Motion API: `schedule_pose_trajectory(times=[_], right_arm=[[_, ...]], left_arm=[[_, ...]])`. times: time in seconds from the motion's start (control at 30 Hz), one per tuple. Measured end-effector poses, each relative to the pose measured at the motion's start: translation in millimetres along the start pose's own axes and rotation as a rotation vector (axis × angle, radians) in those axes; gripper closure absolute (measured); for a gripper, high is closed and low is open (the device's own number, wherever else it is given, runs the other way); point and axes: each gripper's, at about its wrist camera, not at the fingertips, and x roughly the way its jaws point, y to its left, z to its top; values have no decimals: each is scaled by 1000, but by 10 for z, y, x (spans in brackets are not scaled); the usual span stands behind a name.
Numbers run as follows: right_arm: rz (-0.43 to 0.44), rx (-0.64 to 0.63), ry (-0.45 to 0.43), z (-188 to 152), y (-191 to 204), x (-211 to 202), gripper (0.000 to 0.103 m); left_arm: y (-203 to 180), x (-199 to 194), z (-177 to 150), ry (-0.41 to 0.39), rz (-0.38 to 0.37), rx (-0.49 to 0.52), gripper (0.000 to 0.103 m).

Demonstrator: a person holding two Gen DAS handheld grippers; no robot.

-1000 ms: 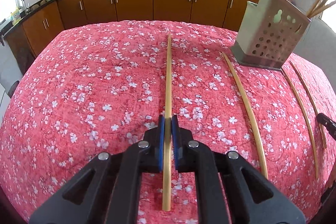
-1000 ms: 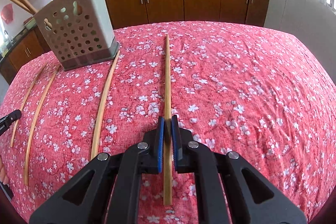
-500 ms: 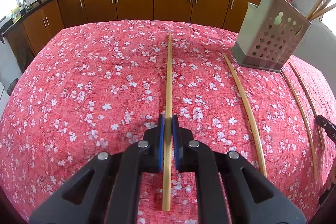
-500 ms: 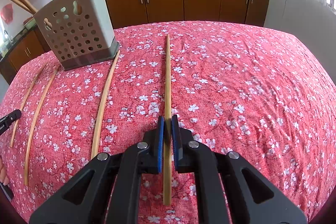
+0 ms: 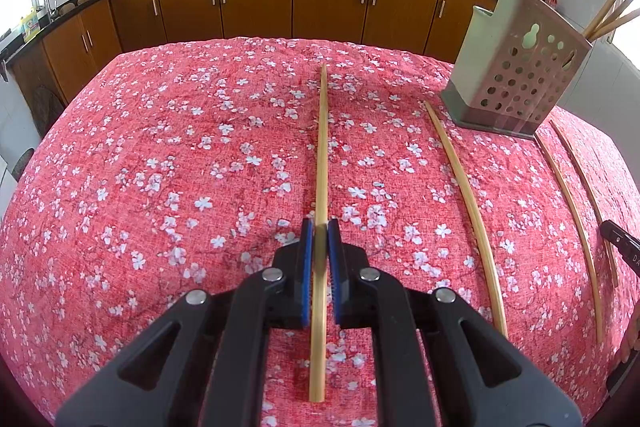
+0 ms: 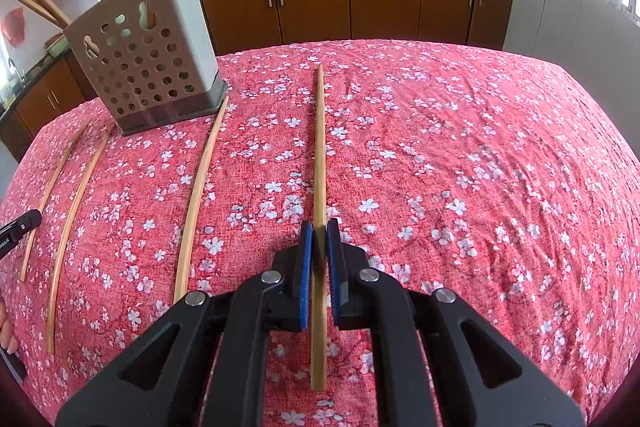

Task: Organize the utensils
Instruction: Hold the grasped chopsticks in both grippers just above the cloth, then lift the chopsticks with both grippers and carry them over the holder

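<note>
Table: a wide surface under a red cloth (image 5: 168, 155) printed with small white blossoms, filling most of both wrist views.
Holder: a pale, perforated utensil holder (image 5: 516, 83) stands upright at the upper right of the left wrist view and the upper left of the right wrist view, with several chopsticks already leaning out of its top.
Progress: judged partly done; some sticks are stowed, but at least five are not yet in the holder.
Loose chopsticks: three lie flat on the cloth, one (image 5: 468, 211) just in front of the holder, two more (image 5: 568, 203) further toward the right edge of the left view.
Left gripper (image 5: 320, 259): clamped on a chopstick (image 5: 322, 147) that runs straight up the centre of its frame, tip pointing away.
Right gripper (image 6: 319, 259): likewise clenched on its own chopstick (image 6: 319, 147), centred in its frame.
Look of the sticks: long, thin, pale bamboo; they appear bowed only from lens curve.
Remaining: carry both held sticks to the holder, then collect the three on the cloth.
</note>
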Motion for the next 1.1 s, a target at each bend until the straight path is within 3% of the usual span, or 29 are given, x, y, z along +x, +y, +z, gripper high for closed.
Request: schedule_pose_trajectory(times=[0.6, 1.1], right_arm=[[2, 2, 1, -4, -8, -2, 94], [29, 14, 4, -165, -69, -177, 95]], left_arm=[[12, -5, -4, 0, -21, -17, 93], [-74, -227, -282, 7, -30, 49, 94]])
